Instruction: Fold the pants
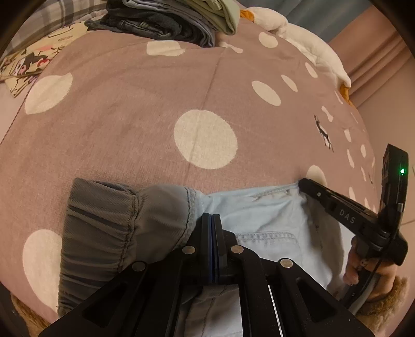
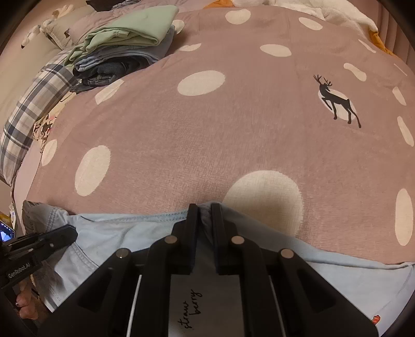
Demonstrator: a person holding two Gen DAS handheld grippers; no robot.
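Note:
Light blue pants [image 1: 262,212] with a grey elastic waistband [image 1: 103,228] lie at the near edge of a pink dotted bedspread [image 1: 145,103]. My left gripper [image 1: 211,216] is shut on the pants fabric beside the waistband. My right gripper [image 2: 204,207] is shut on the upper edge of the pants [image 2: 124,230], with a fold of cloth between its fingers. Each gripper shows in the other's view: the right one at the pants' right corner [image 1: 303,182], the left one at the left [image 2: 70,230].
A stack of folded clothes [image 2: 124,44] sits at the far left of the bed, also in the left wrist view [image 1: 168,20]. A plaid pillow [image 2: 31,103] lies at the left. A white blanket [image 1: 311,44] lies at the far right. A deer print [image 2: 337,101] marks the bedspread.

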